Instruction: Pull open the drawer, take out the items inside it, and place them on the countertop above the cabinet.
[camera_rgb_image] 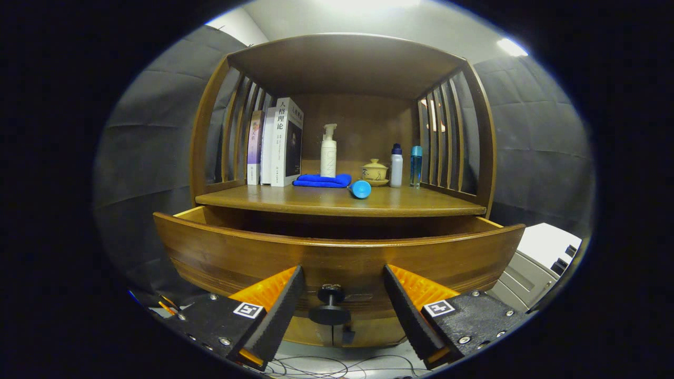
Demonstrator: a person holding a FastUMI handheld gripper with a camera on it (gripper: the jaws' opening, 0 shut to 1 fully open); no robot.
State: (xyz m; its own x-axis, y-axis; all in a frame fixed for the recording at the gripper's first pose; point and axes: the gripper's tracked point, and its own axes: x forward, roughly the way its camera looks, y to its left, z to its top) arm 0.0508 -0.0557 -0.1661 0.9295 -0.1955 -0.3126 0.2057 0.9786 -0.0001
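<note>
Drawer (pixel 337 247) stands pulled out below the countertop (pixel 337 201); my gripper (pixel 343 284) is spread wide, its knob (pixel 329 304) between the fingers untouched (book (pixel 287 142) spine lettering too small to read).

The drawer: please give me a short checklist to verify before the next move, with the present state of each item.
1. Drawer pulled out from under the countertop: ok, its front stands well forward.
2. Gripper let go of the knob: ok, the jaws are open, the knob sits between them, untouched.
3. Items in the drawer located: cannot tell, the drawer front hides its inside.
4. Free place on the countertop: ok, bare wood in front of the blue cloth and the books.
5. Blue round item lying near the countertop edge could be knocked: not ok, keep away from it.
</note>
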